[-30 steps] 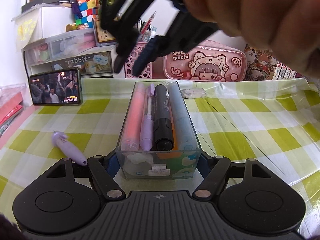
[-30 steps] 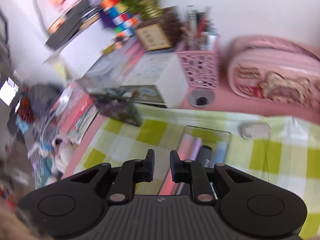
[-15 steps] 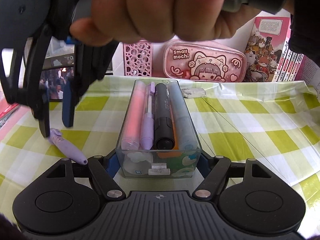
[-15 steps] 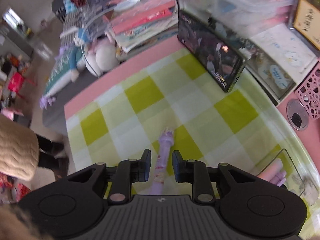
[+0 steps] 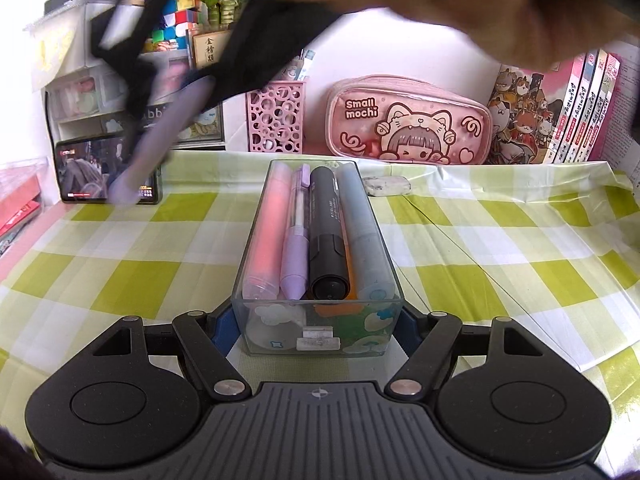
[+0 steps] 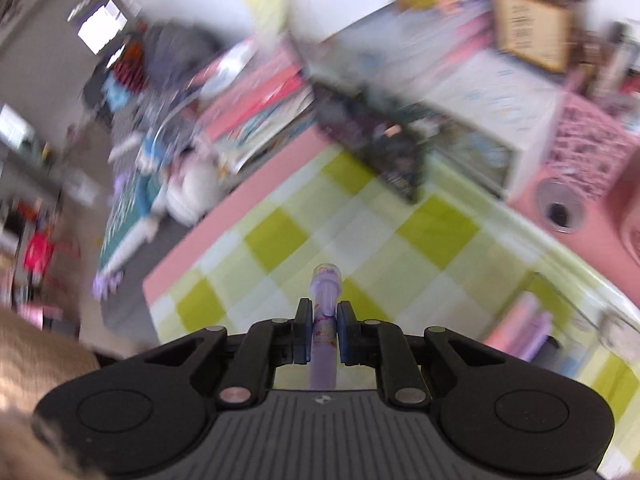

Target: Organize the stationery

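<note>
Right claw (image 6: 323, 330): jaws closing, pinching purple pen (image 6: 325, 312) mid-barrel, tip jutting ahead; risk: pen swivelling or slipping during the swing. Left claw (image 5: 316, 322): clamping clear box (image 5: 320, 320) end between its fingers; box nearly filling, so pen may be jamming across the markers.

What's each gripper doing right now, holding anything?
Left gripper: closed on the clear pen box, which rests on the table.
Right gripper: jaws closing on the purple pen, lifted off the checked cloth.

Pens (image 5: 316, 236) lie in the box (image 5: 256, 312) — pencil case (image 5: 408, 120) behind.
</note>
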The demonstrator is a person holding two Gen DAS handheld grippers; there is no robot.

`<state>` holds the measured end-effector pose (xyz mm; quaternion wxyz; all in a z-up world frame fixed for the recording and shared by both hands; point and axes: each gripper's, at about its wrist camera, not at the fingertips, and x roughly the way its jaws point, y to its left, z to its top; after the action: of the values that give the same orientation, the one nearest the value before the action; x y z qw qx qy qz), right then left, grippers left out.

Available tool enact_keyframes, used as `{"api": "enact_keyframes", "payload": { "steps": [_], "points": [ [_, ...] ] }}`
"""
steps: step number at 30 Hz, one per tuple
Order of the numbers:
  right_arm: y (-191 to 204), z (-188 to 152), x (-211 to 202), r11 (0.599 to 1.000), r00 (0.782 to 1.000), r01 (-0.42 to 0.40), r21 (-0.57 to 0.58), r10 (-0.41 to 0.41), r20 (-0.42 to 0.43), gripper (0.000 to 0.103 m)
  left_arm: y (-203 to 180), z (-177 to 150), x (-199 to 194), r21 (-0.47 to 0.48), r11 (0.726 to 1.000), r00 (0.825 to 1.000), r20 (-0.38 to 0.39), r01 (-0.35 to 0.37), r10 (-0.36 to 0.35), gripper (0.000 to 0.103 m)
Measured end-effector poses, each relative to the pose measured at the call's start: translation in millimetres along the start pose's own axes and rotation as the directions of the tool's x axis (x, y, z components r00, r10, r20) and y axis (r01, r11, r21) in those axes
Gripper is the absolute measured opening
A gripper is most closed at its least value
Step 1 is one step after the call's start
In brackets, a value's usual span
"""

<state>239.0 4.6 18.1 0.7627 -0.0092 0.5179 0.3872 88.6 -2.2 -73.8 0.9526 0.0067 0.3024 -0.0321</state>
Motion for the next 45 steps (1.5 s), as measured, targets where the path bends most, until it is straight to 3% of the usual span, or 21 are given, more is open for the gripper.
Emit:
{"api": "enact_keyframes", "payload": {
  "steps": [3, 8, 11, 17, 23, 29, 35, 39, 43, 45],
  "points": [
    [-32.6, -14.6, -24.7, 0.986, 0.994, 0.023, 0.168, -0.040, 0.101, 0.017, -1.6, -0.2, -0.2, 0.006, 1.000, 1.000, 0.000, -0.003, 0.003, 0.073],
    [-60.7, -44.9, -58.4, 0.947, 0.965, 0.074, 0.313, -0.147, 0.216, 0.017, -1.9, 0.4, 1.4, 0.003, 1.000, 1.000, 0.000, -0.001, 0.001, 0.073],
    [-66.3, -53.7, -64.1, 0.922, 0.948, 0.126, 0.365, -0.221, 0.229, 0.017, -2.2, 0.4, 1.5, 0.005, 1.000, 1.000, -0.001, -0.003, 0.003, 0.073],
    [-82.1, -66.3, -53.8, 0.867, 0.936, 0.164, 0.471, -0.288, 0.203, 0.018, -1.6, 0.0, 0.6, 0.007, 1.000, 1.000, 0.000, -0.005, 0.005, 0.073],
    [-84.4, -79.7, -41.3, 0.857, 0.957, 0.128, 0.499, -0.239, 0.165, 0.018, -1.7, -0.4, 0.2, 0.006, 1.000, 1.000, 0.001, -0.004, 0.004, 0.073],
    [-81.2, -82.7, -42.6, 0.855, 0.959, 0.136, 0.500, -0.241, 0.152, 0.018, -1.7, -0.4, 0.3, 0.006, 1.000, 1.000, 0.001, -0.005, 0.005, 0.073],
    [-83.5, -88.6, -44.0, 0.844, 0.967, 0.079, 0.530, -0.195, 0.166, 0.020, -1.7, -0.4, 0.3, 0.007, 1.000, 1.000, 0.001, -0.005, 0.005, 0.073],
    [-82.7, -88.2, -47.2, 0.855, 0.956, 0.109, 0.508, -0.230, 0.180, 0.020, -1.7, -0.5, 0.3, 0.006, 1.000, 1.000, 0.001, -0.005, 0.005, 0.073],
    [-91.9, -92.0, -54.1, 0.855, 0.956, 0.035, 0.518, -0.179, 0.231, 0.020, -1.6, -0.5, 0.1, 0.006, 1.000, 1.000, 0.001, -0.004, 0.004, 0.073],
    [-97.8, -93.7, -60.6, 0.857, 0.944, 0.032, 0.515, -0.195, 0.266, 0.020, -1.8, -0.7, 0.0, 0.006, 1.000, 1.000, 0.001, -0.003, 0.003, 0.073]
  ]
}}
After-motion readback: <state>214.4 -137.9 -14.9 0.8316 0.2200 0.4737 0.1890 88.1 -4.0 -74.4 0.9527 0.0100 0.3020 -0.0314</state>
